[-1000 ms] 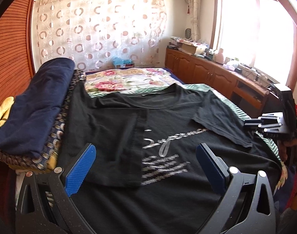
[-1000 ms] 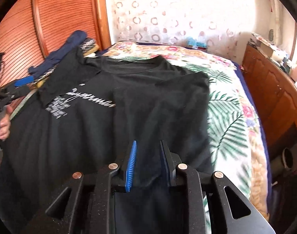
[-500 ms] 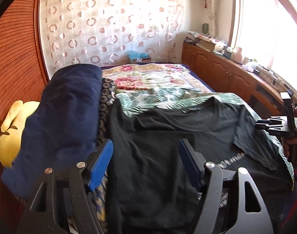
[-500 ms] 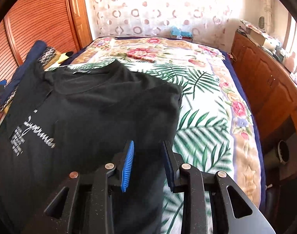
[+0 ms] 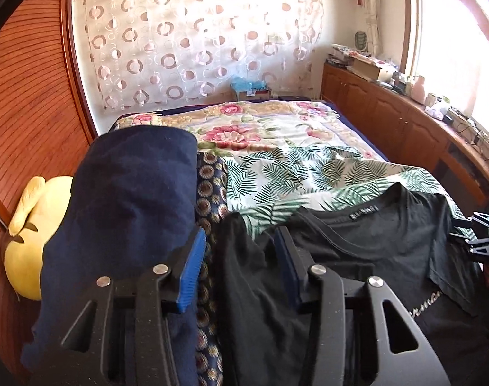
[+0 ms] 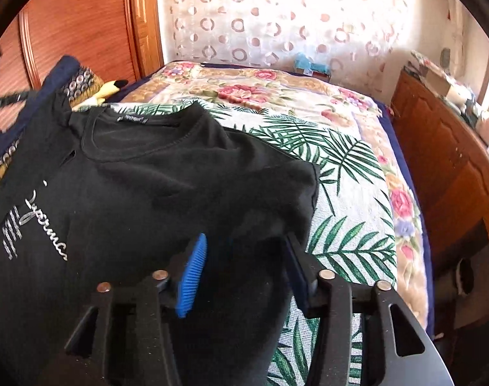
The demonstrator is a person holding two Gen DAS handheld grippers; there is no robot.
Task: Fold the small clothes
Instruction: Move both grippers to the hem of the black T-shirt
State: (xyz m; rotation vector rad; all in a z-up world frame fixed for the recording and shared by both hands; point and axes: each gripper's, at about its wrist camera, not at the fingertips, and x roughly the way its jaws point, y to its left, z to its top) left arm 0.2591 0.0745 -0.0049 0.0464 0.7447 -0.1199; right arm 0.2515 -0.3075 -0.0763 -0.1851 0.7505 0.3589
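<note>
Left wrist view: left gripper point(image 5: 238, 259) half-open, jaws just been closing, black T-shirt point(image 5: 373, 251) left shoulder edge between pads, not pinched. Shirt spread on bed cover point(image 5: 295, 167), collar far, long axis away from cameras. Clothes pile point(image 5: 131, 199) just left. Right wrist view: right gripper point(image 6: 246, 271) jaws just been opening, folded right edge between, loose. Left hand likely nearer next grasp.

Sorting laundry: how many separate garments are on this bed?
3 visible: a black printed T-shirt spread flat, a folded navy garment stacked at its left, and a ring-patterned dark fabric under that. More may be hidden in the stack.
</note>
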